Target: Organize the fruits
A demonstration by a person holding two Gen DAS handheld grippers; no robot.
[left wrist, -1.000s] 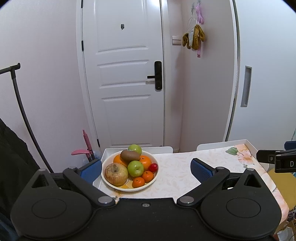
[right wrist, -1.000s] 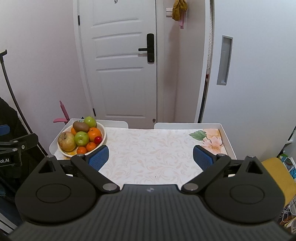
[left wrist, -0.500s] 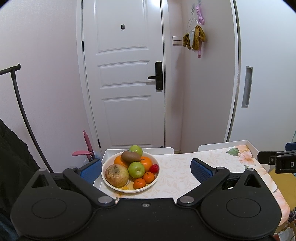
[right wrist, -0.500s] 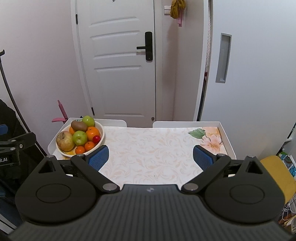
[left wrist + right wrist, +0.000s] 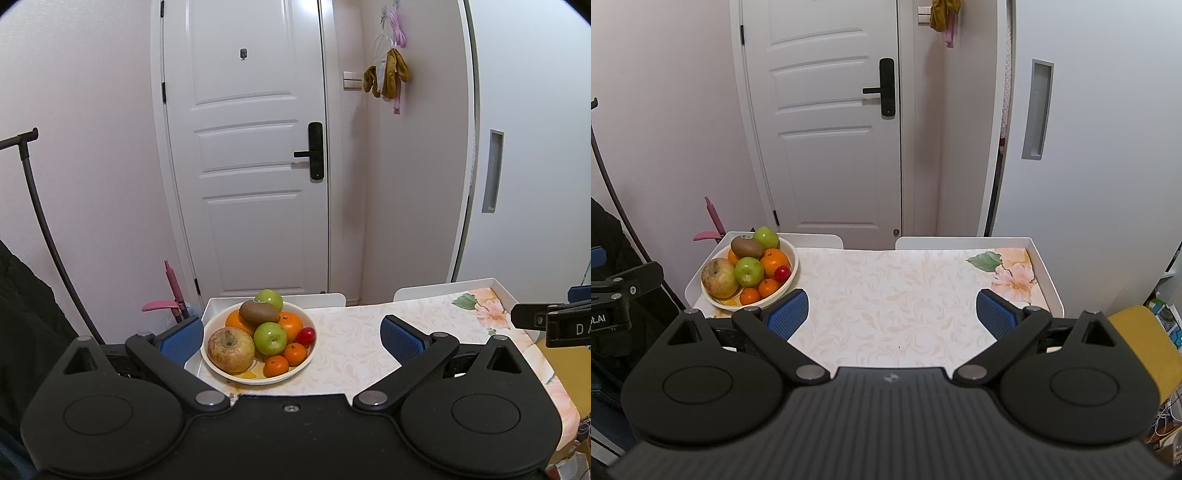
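White letters "D A" are readable on the black body of the right gripper where it juts in at 3 o'clock of the left wrist view; in the right wrist view the left gripper's black body at 9 o'clock carries the letters "ot.AI".

The surface is a white rimmed tabletop covered by a cream cloth with a pale scroll pattern and a pink flower with green leaf printed at its 2 o'clock corner. Behind the table stands a white panelled door with a black lever handle and lock plate. A white sliding door with a recessed grey pull fills the wall at 2 o'clock. Mustard-coloured cloths hang from hooks near a white wall switch at 1 o'clock. A yellow seat sits beside the table at 4 o'clock.

A shallow cream round bowl rests on the table's 10 o'clock corner, holding all the fruit: a large blotchy yellow-brown apple, two green apples, a brown kiwi on top, two big oranges, two small tangerines and a small red fruit.

The left gripper hangs with its blue-padded fingers spread wide, the bowl between them in view, gripping nothing. The right gripper is likewise spread wide and empty above the bare cloth, its 9 o'clock pad just beside the bowl.
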